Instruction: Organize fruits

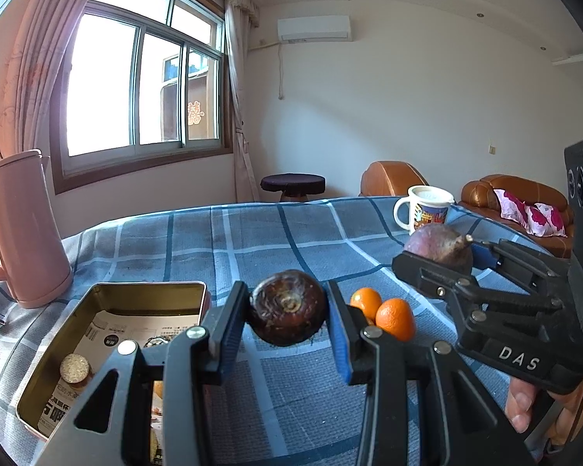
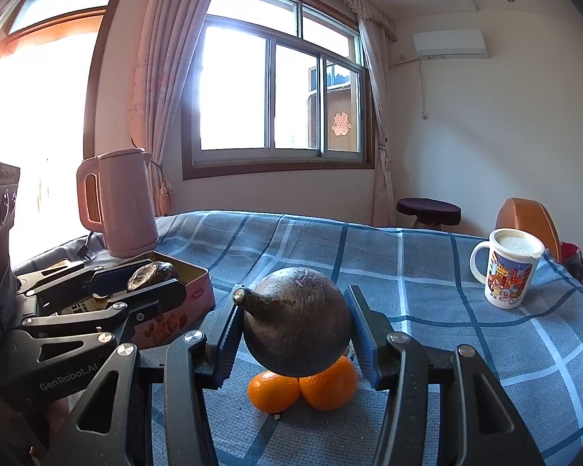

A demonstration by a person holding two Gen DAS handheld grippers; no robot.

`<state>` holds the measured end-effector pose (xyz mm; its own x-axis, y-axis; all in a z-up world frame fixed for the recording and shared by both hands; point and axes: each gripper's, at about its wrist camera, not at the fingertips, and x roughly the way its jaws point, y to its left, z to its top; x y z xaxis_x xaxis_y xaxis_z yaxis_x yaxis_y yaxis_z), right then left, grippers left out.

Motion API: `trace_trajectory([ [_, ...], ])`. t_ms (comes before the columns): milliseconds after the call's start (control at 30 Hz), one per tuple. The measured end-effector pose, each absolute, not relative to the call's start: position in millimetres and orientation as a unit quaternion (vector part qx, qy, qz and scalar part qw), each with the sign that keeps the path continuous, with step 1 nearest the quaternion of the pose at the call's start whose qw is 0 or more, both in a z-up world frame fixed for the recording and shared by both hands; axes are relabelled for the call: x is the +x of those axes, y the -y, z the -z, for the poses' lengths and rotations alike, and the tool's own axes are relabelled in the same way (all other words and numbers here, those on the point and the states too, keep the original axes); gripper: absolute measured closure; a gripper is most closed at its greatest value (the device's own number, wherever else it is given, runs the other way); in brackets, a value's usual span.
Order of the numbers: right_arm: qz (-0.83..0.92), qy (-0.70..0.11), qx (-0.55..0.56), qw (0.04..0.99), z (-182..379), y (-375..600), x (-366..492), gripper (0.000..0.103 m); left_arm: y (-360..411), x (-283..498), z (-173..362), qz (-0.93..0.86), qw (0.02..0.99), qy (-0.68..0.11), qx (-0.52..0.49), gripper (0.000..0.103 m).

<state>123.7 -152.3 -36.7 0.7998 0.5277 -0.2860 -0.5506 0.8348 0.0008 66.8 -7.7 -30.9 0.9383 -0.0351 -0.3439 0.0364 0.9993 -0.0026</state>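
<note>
Left wrist view
Left tongs (image 1: 287,310): pinching a dark brown round fruit (image 1: 288,306), held above the checked cloth (image 1: 252,240) on the bench.
Tin (image 1: 109,345): open, at the bench's near left edge, just left of the left tongs; printed paper and a small round disc inside.
Oranges (image 1: 384,312): two, touching, on the cloth just right of the left tongs.
Right tongs (image 1: 443,260): toward the right edge, pinching a purplish fruit (image 1: 439,246) with a pointed tip.
Hand (image 1: 524,407): fingers under the right tool's body, lower right.
Mug (image 1: 425,211): lidded, at the far right edge.
Kettle (image 1: 19,229): pink, at the far left edge.

Right wrist view
Right tongs (image 2: 295,330): pinching the purplish fruit (image 2: 295,326), tip pointing left, raised above the oranges (image 2: 303,388).
Left tongs (image 2: 151,277): over the tin (image 2: 190,295), gripping the brown fruit (image 2: 151,273).
Mug (image 2: 509,272): near the right edge.
Kettle (image 2: 116,202): far left corner, behind the tin.
</note>
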Motion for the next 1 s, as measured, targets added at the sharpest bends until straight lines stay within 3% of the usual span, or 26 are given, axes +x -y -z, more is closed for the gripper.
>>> trace_trajectory([
  [1000,-0.316,-0.158,-0.061,0.933,39,116,124,0.051,-21,58,31,-0.005,0.983,-0.181,-0.015,0.062],
])
